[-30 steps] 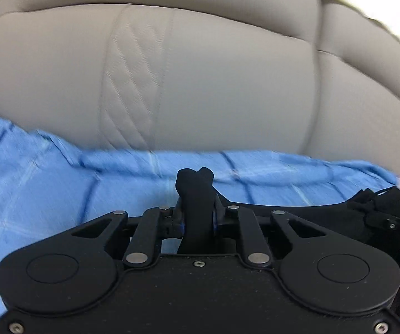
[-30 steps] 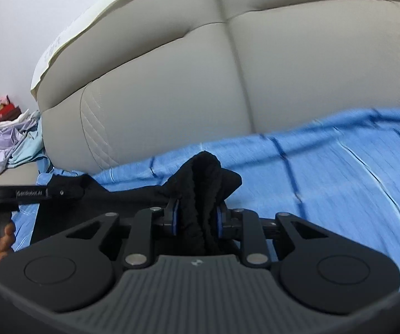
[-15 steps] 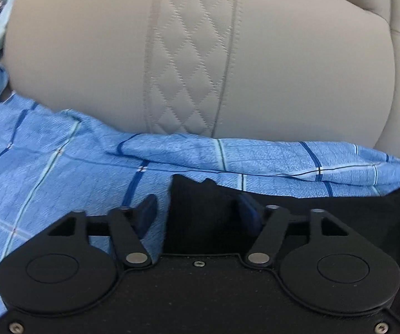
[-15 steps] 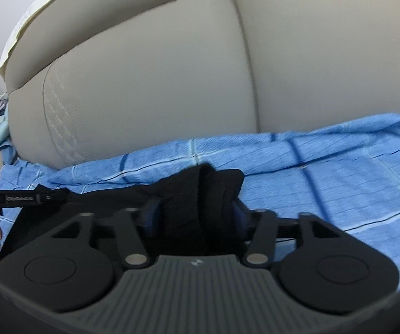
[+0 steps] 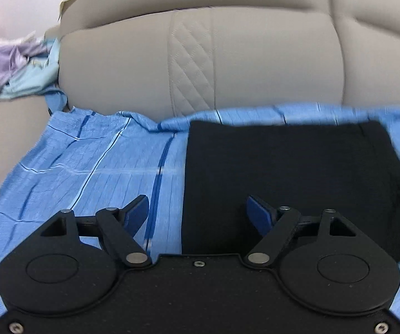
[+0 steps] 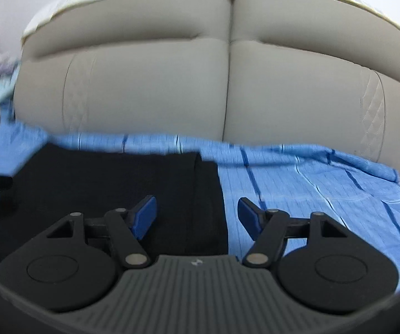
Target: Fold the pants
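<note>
The black pants (image 5: 283, 167) lie flat as a folded rectangle on the blue checked sheet (image 5: 88, 172); they also show in the right wrist view (image 6: 102, 183). My left gripper (image 5: 197, 211) is open and empty, hovering over the pants' left edge. My right gripper (image 6: 197, 214) is open and empty, over the pants' right edge, where a doubled hem strip (image 6: 205, 189) runs front to back.
The beige sofa backrest (image 5: 255, 64) rises just behind the sheet, also seen in the right wrist view (image 6: 172, 83). A heap of pale clothes (image 5: 10, 69) lies at the far left. The sheet (image 6: 325, 194) stretches right of the pants.
Both grippers opened and let go of the black fabric, then drew back. The pants now lie flat and spread on the sheet.
</note>
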